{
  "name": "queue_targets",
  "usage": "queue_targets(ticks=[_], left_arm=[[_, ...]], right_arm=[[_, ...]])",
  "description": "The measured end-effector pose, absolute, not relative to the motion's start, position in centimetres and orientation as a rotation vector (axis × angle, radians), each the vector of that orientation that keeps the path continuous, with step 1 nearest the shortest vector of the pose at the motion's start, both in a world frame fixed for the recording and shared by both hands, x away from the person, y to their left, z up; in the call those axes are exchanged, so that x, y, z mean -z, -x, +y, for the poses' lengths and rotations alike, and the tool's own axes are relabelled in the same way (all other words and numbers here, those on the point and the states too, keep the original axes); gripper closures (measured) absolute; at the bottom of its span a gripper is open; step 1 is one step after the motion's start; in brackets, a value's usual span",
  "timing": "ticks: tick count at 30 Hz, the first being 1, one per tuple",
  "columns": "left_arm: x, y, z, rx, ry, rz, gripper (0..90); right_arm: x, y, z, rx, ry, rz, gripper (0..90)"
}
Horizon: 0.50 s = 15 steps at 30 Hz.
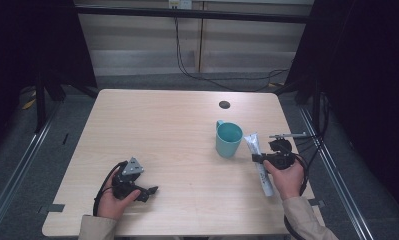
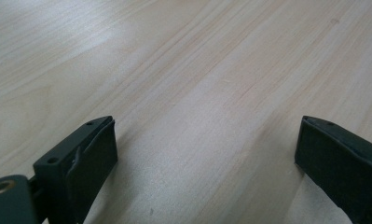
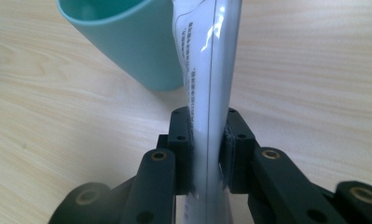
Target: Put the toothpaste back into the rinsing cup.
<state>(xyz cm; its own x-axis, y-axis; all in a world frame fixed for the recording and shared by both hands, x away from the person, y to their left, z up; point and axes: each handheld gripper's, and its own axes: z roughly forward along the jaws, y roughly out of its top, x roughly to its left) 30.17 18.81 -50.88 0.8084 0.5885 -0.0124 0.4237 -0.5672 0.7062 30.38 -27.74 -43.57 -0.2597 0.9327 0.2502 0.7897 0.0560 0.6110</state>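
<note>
The white tube (image 3: 211,70) looks light, soft and a little slippery, so a hold near its middle seems safest. The right gripper (image 3: 207,144) pinches it there between its fingers, just beside the teal cup (image 1: 229,139), above the worktop (image 1: 177,125). The left gripper (image 2: 202,154) rests low with fingers spread, holding nothing

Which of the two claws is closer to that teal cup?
The right claw: it sits just beside the teal cup, clamped on a white tube. The left claw rests open, far across the table.
</note>
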Motion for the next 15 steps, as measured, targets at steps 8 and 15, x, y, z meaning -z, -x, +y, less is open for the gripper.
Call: queue_targets(ticks=[8,15], left_arm=[[50.9,-30.2,18.8,-0.290,-2.258,0.741,5.3],[50.9,-30.2,18.8,-0.290,-2.257,0.742,5.3]], right_arm=[[42.7,-30.4,-27.9,-1.079,-1.703,2.054,76.4],[41.7,-30.3,-28.1,-1.170,-1.657,2.005,76.4]])
